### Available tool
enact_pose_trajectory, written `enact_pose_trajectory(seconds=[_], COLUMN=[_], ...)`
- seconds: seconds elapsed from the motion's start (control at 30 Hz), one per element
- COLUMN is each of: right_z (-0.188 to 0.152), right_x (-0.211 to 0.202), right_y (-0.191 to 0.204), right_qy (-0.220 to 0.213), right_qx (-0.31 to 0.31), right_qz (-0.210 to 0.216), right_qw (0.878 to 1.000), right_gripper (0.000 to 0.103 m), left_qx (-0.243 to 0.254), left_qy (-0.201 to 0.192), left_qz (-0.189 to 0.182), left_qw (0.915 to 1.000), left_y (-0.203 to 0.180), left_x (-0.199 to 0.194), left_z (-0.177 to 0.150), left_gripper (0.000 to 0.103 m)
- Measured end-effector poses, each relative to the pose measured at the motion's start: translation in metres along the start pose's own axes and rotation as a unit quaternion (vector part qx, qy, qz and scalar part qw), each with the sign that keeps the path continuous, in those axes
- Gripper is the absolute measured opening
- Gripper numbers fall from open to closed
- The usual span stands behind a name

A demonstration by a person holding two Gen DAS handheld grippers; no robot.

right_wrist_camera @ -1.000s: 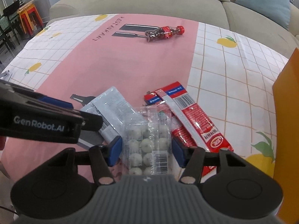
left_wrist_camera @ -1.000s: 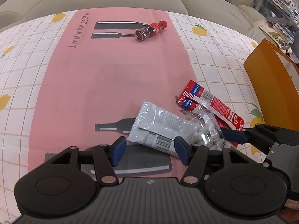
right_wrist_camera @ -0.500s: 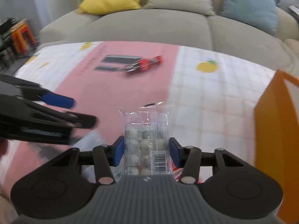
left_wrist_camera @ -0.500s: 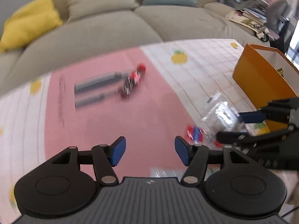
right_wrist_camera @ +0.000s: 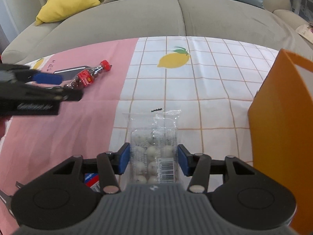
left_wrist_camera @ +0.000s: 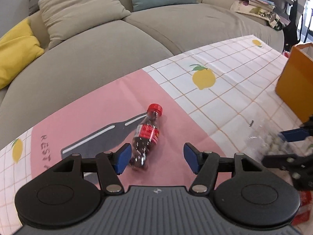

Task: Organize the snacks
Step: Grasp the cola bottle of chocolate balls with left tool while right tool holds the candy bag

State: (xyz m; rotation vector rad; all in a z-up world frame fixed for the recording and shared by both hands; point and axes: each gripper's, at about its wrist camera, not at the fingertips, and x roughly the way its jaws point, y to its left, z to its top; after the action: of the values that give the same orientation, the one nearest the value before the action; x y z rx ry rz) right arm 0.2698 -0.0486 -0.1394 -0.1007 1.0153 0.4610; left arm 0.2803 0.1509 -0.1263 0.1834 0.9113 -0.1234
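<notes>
A small cola bottle (left_wrist_camera: 146, 135) with a red cap lies on the pink strip of the tablecloth. My left gripper (left_wrist_camera: 155, 158) hangs open just short of it, and the bottle's base is beside the left fingertip without being gripped. My right gripper (right_wrist_camera: 153, 160) is shut on a clear packet of white balls (right_wrist_camera: 153, 148), held above the white checked cloth beside the orange box (right_wrist_camera: 279, 117). The right wrist view shows the bottle (right_wrist_camera: 88, 76) at the far left under the left gripper (right_wrist_camera: 64, 88). In the left wrist view the right gripper (left_wrist_camera: 277, 146) and its packet (left_wrist_camera: 268, 143) are blurred at the right edge.
A red snack packet (right_wrist_camera: 92, 178) lies on the cloth below the right gripper. The orange box (left_wrist_camera: 293, 86) stands open-topped at the table's right side. A grey sofa (left_wrist_camera: 117, 49) with cushions runs along the far table edge. The lemon-print cloth (right_wrist_camera: 195, 82) covers the table.
The right gripper has lifted the clear packet off the snack pile and carried it towards the orange box. The left gripper, still open, left the silver packet and came up to the bottle.
</notes>
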Motion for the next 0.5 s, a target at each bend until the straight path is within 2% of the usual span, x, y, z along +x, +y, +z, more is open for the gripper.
enact_pose_trajectory(seconds=[0.17, 0.3, 0.43, 0.5], right_z=[-0.004, -0.008, -0.011, -0.012], right_x=[0.004, 0.005, 0.005, 0.004], right_y=[0.000, 0.004, 0.004, 0.005], right_qy=[-0.012, -0.023, -0.029, -0.026], right_qx=[-0.014, -0.037, -0.045, -0.051], right_qz=[0.005, -0.003, 0.000, -0.001], right_qw=[1.000, 0.999, 0.999, 0.998], right_gripper=[0.055, 0.057, 0.060, 0.064], left_qx=[0.016, 0.010, -0.002, -0.003], left_qy=[0.002, -0.008, -0.015, -0.017], left_qz=[0.008, 0.014, 0.014, 0.015], left_qw=[0.9998, 0.9998, 0.9998, 0.9997], left_y=[0.001, 0.002, 0.003, 0.001], left_x=[0.018, 0.026, 0.028, 0.027], left_z=[0.002, 0.005, 0.006, 0.005], left_gripper=[0.063, 0.057, 0.041, 0.040])
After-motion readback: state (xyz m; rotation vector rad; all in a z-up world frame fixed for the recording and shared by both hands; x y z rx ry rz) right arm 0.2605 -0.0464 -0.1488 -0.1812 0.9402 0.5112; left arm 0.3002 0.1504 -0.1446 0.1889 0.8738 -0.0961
